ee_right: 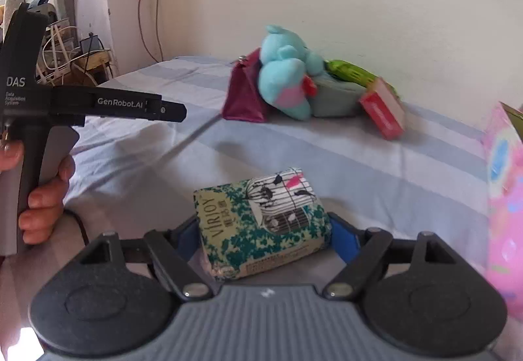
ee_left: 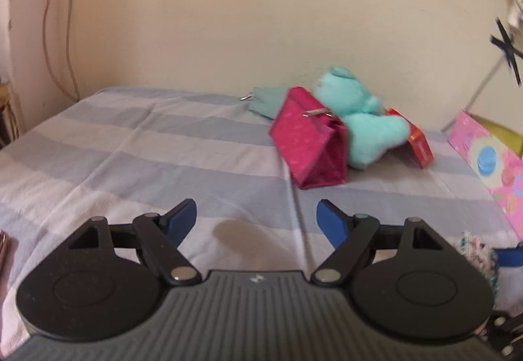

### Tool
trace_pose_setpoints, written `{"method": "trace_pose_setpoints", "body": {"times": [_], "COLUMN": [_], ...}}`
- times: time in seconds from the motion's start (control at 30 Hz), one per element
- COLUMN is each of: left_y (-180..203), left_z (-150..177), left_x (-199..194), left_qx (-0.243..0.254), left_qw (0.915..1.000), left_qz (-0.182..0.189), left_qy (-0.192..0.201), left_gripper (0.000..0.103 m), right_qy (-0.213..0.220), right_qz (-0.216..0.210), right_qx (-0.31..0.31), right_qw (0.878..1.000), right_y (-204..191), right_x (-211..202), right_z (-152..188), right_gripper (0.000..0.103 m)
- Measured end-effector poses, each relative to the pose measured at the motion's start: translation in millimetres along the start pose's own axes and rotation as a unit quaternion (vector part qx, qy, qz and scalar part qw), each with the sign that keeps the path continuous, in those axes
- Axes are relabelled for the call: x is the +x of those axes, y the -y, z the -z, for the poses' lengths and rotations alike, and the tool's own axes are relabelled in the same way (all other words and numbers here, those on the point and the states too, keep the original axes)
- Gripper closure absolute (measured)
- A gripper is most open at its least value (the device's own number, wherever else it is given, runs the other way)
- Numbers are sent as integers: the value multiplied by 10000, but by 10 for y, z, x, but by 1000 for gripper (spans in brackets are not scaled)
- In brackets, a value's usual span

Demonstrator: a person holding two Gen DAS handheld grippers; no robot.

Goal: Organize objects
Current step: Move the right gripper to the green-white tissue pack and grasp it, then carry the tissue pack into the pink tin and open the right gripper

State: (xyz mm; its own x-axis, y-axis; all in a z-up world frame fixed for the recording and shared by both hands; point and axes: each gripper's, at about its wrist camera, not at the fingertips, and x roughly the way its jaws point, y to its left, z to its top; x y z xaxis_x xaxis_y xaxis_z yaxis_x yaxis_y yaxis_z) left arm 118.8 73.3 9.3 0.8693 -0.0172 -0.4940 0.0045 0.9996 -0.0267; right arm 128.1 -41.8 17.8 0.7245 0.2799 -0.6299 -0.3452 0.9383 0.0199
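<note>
A tissue pack (ee_right: 261,223) printed with green leaves and a birdcage lies on the striped sheet between the blue pads of my right gripper (ee_right: 261,230). Both pads touch its sides, so the gripper is shut on it. The pack's edge (ee_left: 477,253) shows at the right border of the left wrist view. My left gripper (ee_left: 257,207) stands open over bare sheet with nothing between its fingers. A hand (ee_right: 42,197) holds it at the left of the right wrist view. By the wall a teal plush bear (ee_left: 356,119) leans on a magenta pouch (ee_left: 310,145) and a red box (ee_left: 420,145).
A grey-teal pouch (ee_right: 336,99) and a green packet (ee_right: 349,72) lie behind the plush bear (ee_right: 287,80). A pink patterned box (ee_left: 490,165) stands along the bed's right edge. The striped sheet (ee_left: 130,148) covers the bed. Cables and clutter (ee_right: 75,54) sit past the far left corner.
</note>
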Motion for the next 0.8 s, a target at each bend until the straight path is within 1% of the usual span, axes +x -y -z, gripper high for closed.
{"method": "trace_pose_setpoints", "body": {"times": [0.07, 0.13, 0.2, 0.23, 0.27, 0.3, 0.37, 0.4, 0.43, 0.47, 0.5, 0.53, 0.57, 0.6, 0.63, 0.67, 0.73, 0.8], "left_y": [171, 281, 338, 368, 413, 488, 697, 800, 894, 1001, 1121, 1258, 1357, 1436, 1530, 1617, 1763, 1919], "left_z": [47, 87, 117, 138, 160, 208, 303, 335, 362, 394, 415, 427, 433, 424, 410, 404, 384, 404], "left_x": [-35, -51, -24, -35, -78, -124, -248, -311, -342, -393, -431, -475, -507, -530, -543, -562, -578, -628], "left_qx": [510, 796, 776, 719, 705, 734, 997, 1071, 1064, 1080, 1232, 1364, 1370, 1324, 1240, 1169, 1005, 912], "left_qw": [9987, 9966, 9950, 9945, 9944, 9934, 9910, 9890, 9848, 9823, 9788, 9742, 9691, 9637, 9569, 9503, 9339, 9187], "left_qz": [39, 147, 381, 462, 504, 626, 735, 891, 1222, 1400, 1500, 1661, 1902, 2149, 2424, 2651, 3121, 3474], "left_qy": [2, -124, -507, -611, -609, -622, -510, -490, -630, -626, -651, -692, -767, -873, -1014, -1144, -1425, -1643], "left_gripper": [21, 21, 22, 22, 22, 22, 22, 22, 22, 20, 20, 21, 21, 23, 23, 23, 23, 24], "right_qy": [67, 155, 213, 236, 252, 253, 301, 279, 260, 273, 283, 284, 279, 306, 354, 424, 643, 819], "right_qz": [240, 492, 745, 807, 931, 1055, 1226, 1441, 1568, 1584, 1603, 1712, 1824, 1891, 1899, 1893, 1842, 1747], "right_qx": [61, 191, 406, 598, 684, 763, 933, 1003, 1111, 1258, 1385, 1452, 1487, 1557, 1655, 1718, 1757, 1763], "right_qw": [9997, 9985, 9962, 9947, 9930, 9912, 9876, 9841, 9810, 9790, 9769, 9741, 9715, 9691, 9671, 9658, 9649, 9652], "right_y": [88, 161, 258, 329, 382, 447, 556, 607, 669, 732, 798, 834, 856, 866, 876, 885, 879, 848], "right_x": [-218, -436, -604, -698, -768, -839, -975, -1020, -1064, -1114, -1166, -1202, -1228, -1266, -1303, -1348, -1473, -1622], "right_z": [200, 386, 550, 607, 662, 722, 808, 851, 897, 929, 963, 1012, 1041, 1091, 1133, 1160, 1242, 1336], "right_gripper": [23, 23, 23, 23, 23, 23, 22, 22, 21, 21, 21, 20, 18, 12, 8, 7, 3, 0]}}
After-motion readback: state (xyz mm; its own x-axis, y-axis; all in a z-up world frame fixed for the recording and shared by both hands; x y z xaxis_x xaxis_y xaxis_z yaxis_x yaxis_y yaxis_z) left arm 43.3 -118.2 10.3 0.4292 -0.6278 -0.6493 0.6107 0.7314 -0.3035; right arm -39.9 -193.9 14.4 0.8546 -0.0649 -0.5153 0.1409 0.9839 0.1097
